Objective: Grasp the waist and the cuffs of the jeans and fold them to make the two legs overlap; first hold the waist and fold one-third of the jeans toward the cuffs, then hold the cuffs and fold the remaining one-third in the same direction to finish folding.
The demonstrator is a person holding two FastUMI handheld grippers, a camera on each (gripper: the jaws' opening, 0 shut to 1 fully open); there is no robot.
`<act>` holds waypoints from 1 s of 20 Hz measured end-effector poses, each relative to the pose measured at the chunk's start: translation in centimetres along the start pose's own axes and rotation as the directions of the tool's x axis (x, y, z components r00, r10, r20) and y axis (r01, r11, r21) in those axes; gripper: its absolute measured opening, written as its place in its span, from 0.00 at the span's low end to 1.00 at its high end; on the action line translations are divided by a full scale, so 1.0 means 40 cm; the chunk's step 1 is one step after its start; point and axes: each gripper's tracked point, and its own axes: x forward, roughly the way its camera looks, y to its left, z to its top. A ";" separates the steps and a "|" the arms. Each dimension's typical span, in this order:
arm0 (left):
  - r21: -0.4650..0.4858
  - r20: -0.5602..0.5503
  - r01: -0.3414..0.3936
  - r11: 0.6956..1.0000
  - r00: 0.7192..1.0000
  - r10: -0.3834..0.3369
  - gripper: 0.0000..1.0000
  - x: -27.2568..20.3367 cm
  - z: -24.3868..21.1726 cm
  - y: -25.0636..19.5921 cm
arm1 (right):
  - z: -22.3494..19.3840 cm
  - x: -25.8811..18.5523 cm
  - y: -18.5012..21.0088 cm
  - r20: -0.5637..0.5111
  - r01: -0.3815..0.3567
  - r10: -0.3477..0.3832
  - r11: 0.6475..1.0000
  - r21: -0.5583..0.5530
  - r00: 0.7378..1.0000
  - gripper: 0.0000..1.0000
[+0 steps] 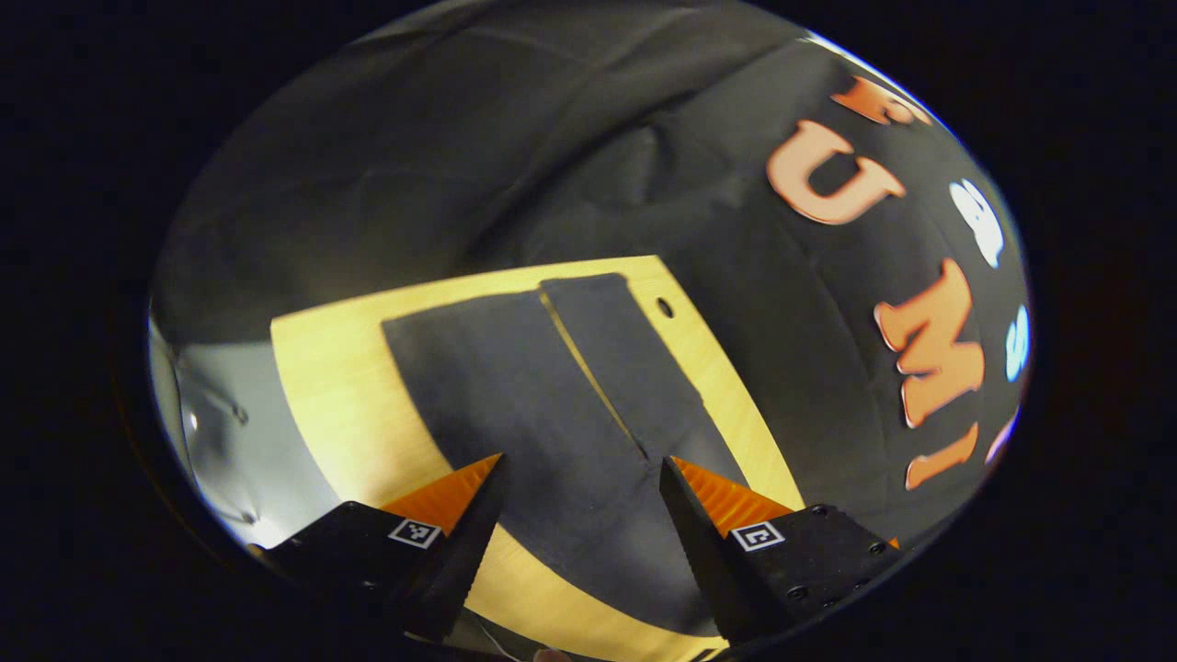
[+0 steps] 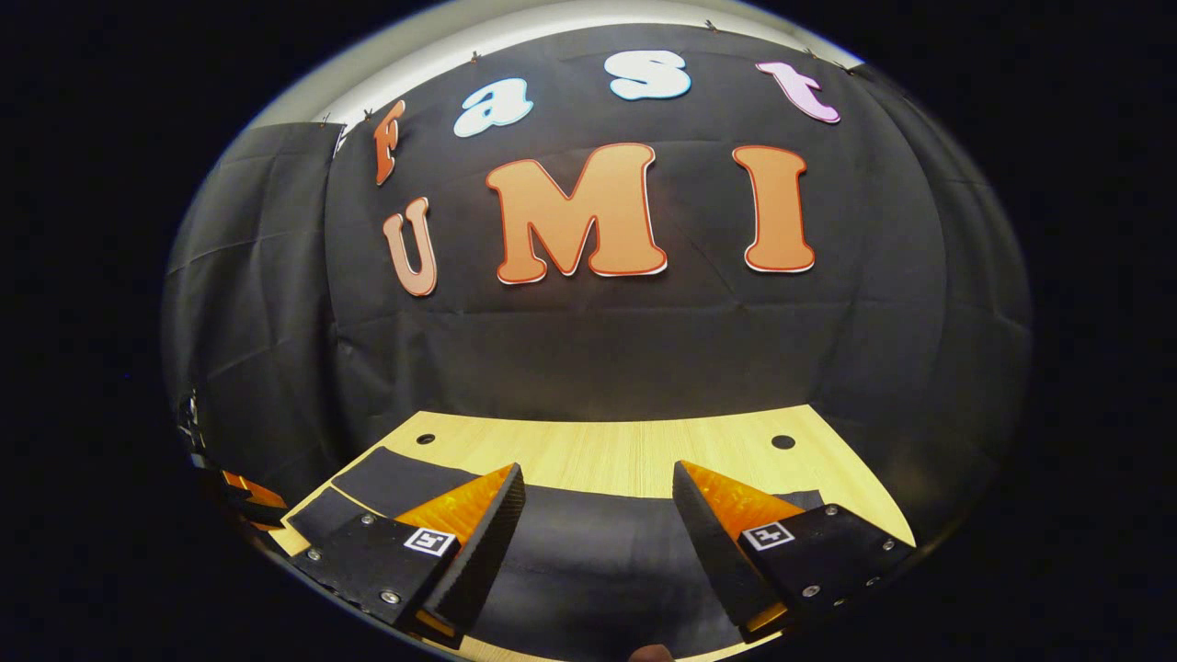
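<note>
1. While the jeans [image 1: 542,405] lie flat and unfolded on the wooden bench [image 1: 340,386], both claws hang above them with nothing held.
2. In the left gripper view, the left claw [image 1: 581,483] is spread wide, its fingers apart over the dark cloth, touching nothing as far as I can tell.
3. From that claw the two legs run away toward the far bench edge, side by side with a narrow slit of wood between them; the long axis of the garment points straight ahead of it.
4. In the right gripper view, the right claw [image 2: 598,492] is likewise spread, with the jeans [image 2: 588,542] lying directly beneath and across its line of sight, so here the long axis runs sideways.
5. Which end is waist and which is cuffs cannot be read for certain.
6. My judgement: the legs are not yet overlapped, so the first fold is the step in hand, each claw dropping to the cloth edge nearest it.
</note>
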 end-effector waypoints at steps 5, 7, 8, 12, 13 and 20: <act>-0.167 -0.095 -0.141 0.976 0.987 0.126 0.98 0.058 -0.024 0.111 | -0.025 0.000 -0.015 -0.055 0.006 -0.008 1.000 -0.028 0.998 0.97; -0.209 -0.117 -0.199 0.958 0.977 0.177 0.98 0.081 -0.023 0.160 | -0.027 0.002 -0.022 -0.069 0.014 -0.017 0.999 -0.032 0.997 0.97; -0.226 -0.131 -0.210 0.951 0.974 0.184 0.98 0.091 -0.030 0.166 | -0.023 0.008 -0.028 -0.067 0.024 -0.026 0.999 -0.037 0.997 0.97; -0.277 -0.148 -0.247 0.929 0.966 0.213 0.98 0.119 -0.016 0.178 | -0.013 0.022 -0.041 -0.081 0.039 -0.041 0.999 -0.025 0.996 0.97; -0.278 -0.148 -0.266 0.923 0.961 0.232 0.99 0.118 -0.011 0.191 | -0.011 0.025 -0.041 -0.083 0.039 -0.041 0.999 -0.020 0.996 0.97; -0.291 -0.145 -0.253 0.923 0.965 0.219 0.96 0.169 0.005 0.176 | -0.018 0.058 -0.042 -0.106 0.058 -0.056 0.998 0.012 0.993 0.97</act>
